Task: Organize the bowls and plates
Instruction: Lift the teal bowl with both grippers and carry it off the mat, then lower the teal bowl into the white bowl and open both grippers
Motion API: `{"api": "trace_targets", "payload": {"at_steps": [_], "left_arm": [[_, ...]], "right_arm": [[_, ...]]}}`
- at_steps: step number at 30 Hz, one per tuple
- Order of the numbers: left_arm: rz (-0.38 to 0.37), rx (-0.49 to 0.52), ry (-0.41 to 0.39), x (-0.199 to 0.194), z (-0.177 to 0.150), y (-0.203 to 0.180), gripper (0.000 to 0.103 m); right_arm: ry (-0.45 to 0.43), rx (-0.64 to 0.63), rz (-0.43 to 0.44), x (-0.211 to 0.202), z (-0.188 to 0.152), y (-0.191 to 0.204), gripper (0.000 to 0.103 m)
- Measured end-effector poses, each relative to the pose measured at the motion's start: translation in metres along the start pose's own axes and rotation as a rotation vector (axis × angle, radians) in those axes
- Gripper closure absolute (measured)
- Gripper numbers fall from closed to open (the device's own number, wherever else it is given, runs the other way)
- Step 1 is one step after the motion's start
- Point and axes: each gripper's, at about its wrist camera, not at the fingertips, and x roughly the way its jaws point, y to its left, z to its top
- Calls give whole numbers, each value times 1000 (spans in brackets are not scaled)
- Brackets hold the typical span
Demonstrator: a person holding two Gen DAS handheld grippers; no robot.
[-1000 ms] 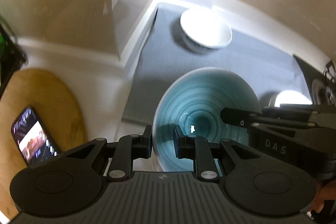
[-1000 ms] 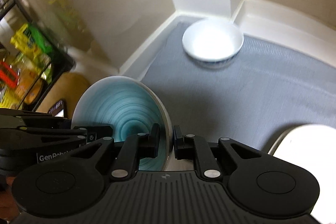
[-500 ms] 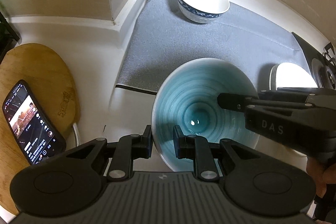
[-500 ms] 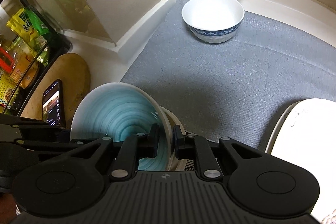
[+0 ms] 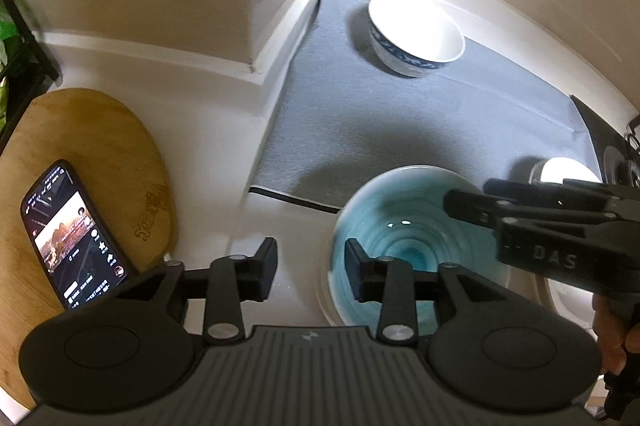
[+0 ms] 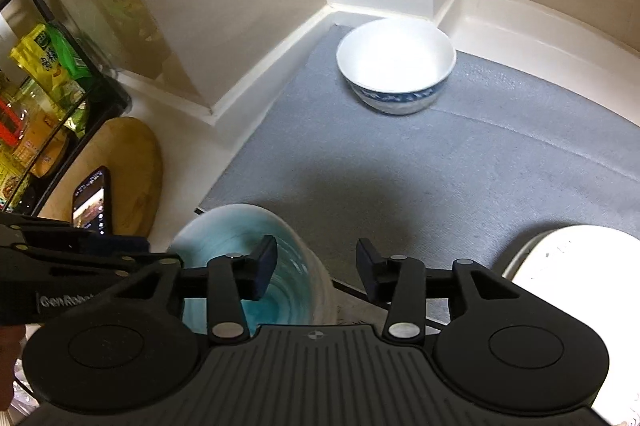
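A teal bowl (image 5: 408,238) (image 6: 224,230) sits on a stack of pale dishes (image 5: 326,302) at the near edge of the grey mat (image 5: 400,122). My left gripper (image 5: 311,268) straddles the bowl's left rim, one finger outside and one inside. Its jaws are opening and the pads are off the rim. My right gripper (image 6: 316,264) straddles the right rim in the same way, jaws opening, pads clear. Each gripper shows in the other's view: the right gripper (image 5: 468,194) and the left gripper (image 6: 160,252). A white bowl with a blue band (image 5: 416,38) (image 6: 396,66) stands in the mat's far corner.
A phone (image 5: 72,234) lies on a wooden board (image 5: 100,146) to the left. A black rack with food packets (image 6: 40,86) stands at the far left. A pale plate (image 6: 580,266) rests at the mat's right side. Walls and a pillar close off the back.
Both grippers were shut on the teal bowl's rim and have now opened off it. The bowl has come down onto the stack of pale dishes.
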Motion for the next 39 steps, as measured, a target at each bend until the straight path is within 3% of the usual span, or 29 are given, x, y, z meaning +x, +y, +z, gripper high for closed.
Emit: {"api": "trace_targets", "payload": {"at_steps": [3, 4, 6, 8, 14, 19, 23, 27, 29, 33, 39], "left_arm": [[5, -11, 4, 3, 0, 5, 40], [7, -12, 4, 3, 1, 6, 36], [9, -11, -3, 3, 2, 8, 29], [3, -14, -4, 3, 3, 10, 28], [-13, -8, 3, 7, 7, 10, 28], [-24, 0, 2, 9, 10, 9, 25], [-32, 1, -6, 9, 12, 6, 19], [-41, -6, 10, 12, 18, 1, 17], [-45, -11, 14, 13, 21, -1, 16], [-49, -16, -3, 13, 27, -5, 1], [-25, 1, -39, 13, 39, -16, 0]], "right_arm": [[12, 9, 10, 2, -3, -7, 60], [15, 14, 11, 2, -5, -9, 65], [14, 32, 46, 1, -8, -12, 84], [8, 38, 64, -3, -10, -13, 92], [4, 109, 139, 5, -14, -27, 92], [-14, 82, 151, 8, -14, -22, 91], [0, 79, 133, 6, -13, -19, 86], [-36, 68, 111, -3, -9, -16, 58], [-55, 58, 98, -8, -4, -16, 54], [-77, 53, 61, -16, 3, -21, 46], [-62, 113, 19, -16, 10, -32, 38]]}}
